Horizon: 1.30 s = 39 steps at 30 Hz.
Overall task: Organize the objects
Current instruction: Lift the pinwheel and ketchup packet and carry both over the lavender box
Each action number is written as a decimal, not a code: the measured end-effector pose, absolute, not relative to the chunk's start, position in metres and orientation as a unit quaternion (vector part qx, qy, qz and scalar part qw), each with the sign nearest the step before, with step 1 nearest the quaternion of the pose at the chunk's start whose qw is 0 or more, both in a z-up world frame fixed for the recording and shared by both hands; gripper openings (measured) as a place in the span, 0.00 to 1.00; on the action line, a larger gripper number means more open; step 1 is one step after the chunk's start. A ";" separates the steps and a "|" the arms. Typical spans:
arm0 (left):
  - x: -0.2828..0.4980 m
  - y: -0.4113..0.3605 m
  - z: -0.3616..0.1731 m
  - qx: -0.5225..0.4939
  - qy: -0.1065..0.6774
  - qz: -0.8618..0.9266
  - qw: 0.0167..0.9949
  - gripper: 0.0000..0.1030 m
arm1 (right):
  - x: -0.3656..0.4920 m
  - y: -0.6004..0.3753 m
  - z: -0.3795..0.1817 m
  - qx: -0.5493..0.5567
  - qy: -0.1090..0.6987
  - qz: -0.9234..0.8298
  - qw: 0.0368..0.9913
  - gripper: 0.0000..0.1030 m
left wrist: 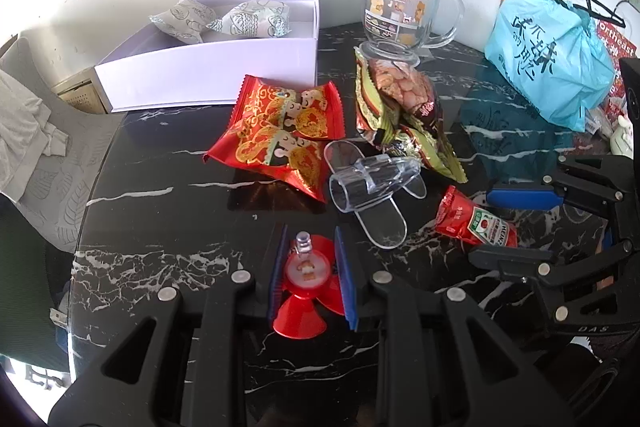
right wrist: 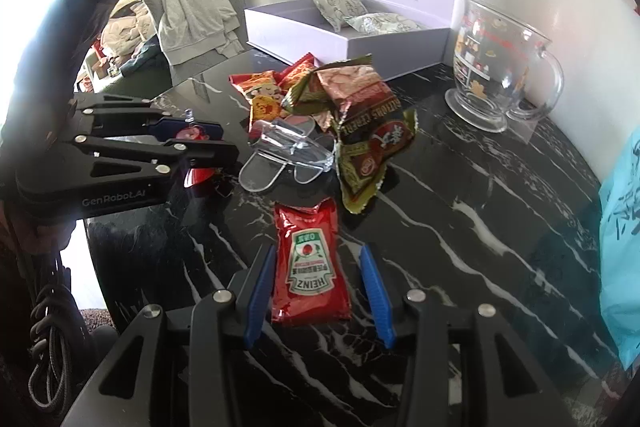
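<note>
My left gripper (left wrist: 310, 251) is shut on a small red toy (left wrist: 306, 271) with red petal-like blades and a clear knob, low over the black marble table (left wrist: 160, 227). My right gripper (right wrist: 318, 267) is open, its blue pads either side of a red Heinz ketchup packet (right wrist: 310, 263) lying on the table; the packet also shows in the left wrist view (left wrist: 476, 219). A clear plastic slipper-shaped holder (left wrist: 368, 187) lies between the two. Red snack packets (left wrist: 280, 131) and a green-brown snack bag (left wrist: 400, 99) lie beyond. A white open box (left wrist: 208, 67) holds two patterned pouches (left wrist: 248, 19).
A printed glass mug (left wrist: 404, 11) stands at the back by the white wall. A blue plastic bag (left wrist: 552, 59) sits on the right. A chair with grey cloth (right wrist: 188, 11) stands off the table's left edge.
</note>
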<state>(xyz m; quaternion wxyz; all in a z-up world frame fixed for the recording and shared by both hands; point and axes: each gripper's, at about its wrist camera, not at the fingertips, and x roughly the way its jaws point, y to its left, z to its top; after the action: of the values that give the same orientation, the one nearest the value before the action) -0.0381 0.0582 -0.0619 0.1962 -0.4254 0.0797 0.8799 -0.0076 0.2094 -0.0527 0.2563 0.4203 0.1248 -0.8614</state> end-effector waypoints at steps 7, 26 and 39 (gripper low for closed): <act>-0.039 0.059 -0.061 -0.428 0.075 0.880 0.194 0.22 | -0.006 0.209 -0.052 0.414 0.123 -0.862 0.266 0.26; -0.040 0.054 -0.059 -0.445 0.036 0.876 0.182 0.18 | -0.006 0.218 -0.050 0.417 0.067 -0.864 0.275 0.21; -0.036 0.050 -0.037 -0.430 0.041 0.883 0.183 0.18 | -0.003 0.217 -0.035 0.400 0.071 -0.869 0.283 0.21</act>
<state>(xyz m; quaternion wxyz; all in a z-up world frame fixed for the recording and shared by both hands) -0.0358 0.0496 -0.0373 0.1830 -0.4298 0.0408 0.8832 -0.0034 0.2165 -0.0350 0.2833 0.3998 0.0715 -0.8688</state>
